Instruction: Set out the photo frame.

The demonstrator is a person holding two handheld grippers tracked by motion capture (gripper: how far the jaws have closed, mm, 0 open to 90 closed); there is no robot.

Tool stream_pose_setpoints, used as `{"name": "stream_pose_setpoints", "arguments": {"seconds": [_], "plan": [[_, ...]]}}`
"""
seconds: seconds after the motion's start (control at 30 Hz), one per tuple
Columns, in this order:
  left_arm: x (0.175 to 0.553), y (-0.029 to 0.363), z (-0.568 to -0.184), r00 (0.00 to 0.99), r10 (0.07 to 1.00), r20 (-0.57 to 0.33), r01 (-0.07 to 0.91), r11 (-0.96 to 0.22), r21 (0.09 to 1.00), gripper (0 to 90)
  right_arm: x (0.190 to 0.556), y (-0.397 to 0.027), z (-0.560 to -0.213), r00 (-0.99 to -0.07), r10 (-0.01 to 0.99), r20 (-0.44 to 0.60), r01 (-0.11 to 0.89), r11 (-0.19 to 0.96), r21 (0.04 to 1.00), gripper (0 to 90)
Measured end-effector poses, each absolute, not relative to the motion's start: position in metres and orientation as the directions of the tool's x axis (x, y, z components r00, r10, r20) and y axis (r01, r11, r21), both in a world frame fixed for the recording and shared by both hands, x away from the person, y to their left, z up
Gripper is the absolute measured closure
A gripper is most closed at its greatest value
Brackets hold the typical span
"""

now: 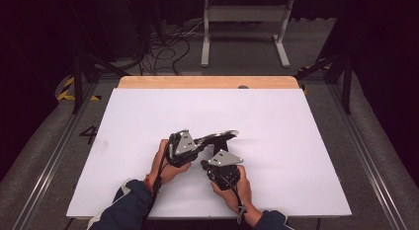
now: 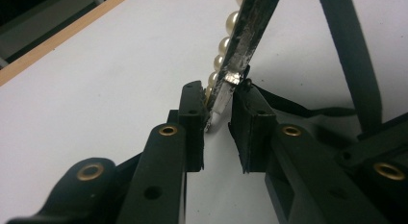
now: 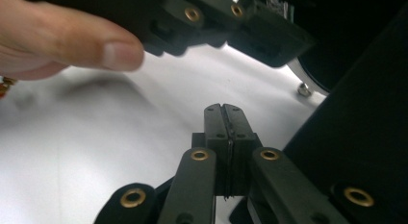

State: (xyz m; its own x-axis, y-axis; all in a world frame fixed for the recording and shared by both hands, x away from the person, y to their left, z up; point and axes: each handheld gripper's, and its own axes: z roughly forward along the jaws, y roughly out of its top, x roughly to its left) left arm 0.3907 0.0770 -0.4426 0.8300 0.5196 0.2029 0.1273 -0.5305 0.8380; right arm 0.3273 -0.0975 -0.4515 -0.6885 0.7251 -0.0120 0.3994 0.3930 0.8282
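Nearest, my right gripper (image 3: 225, 108) sits with jaws pressed together, holding nothing. Beyond it, my left gripper (image 2: 219, 96) clamps the end of a pearl-edged hairband (image 2: 240, 46), which arches above the white desk (image 1: 296, 141), near its middle.

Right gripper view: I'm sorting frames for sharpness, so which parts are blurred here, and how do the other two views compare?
Right gripper view: the thumb up close is soft, while the black shut right gripper is crisp. Left gripper view: the pearl-edged dark strip is sharp, but the brass-riveted arms nearest the lens blur. High view: the white table sheet is bright and evenly lit, its surroundings dark.
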Motion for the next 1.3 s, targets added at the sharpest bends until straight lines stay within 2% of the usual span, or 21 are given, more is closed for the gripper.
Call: {"name": "stream_pose_setpoints", "arguments": {"seconds": [0.17,1.3], "plan": [[0.391,0.078,-0.442,0.830,0.518,0.207,0.125,-0.535,0.836,77.1,0.329,-0.103,-0.453,-0.677,0.736,0.008,0.425,0.383,0.820,90.0],[0.387,0.077,-0.439,0.843,0.495,0.210,0.112,-0.543,0.832,78.2,0.329,-0.126,-0.454,-0.700,0.714,0.012,0.432,0.410,0.804,90.0]]}}
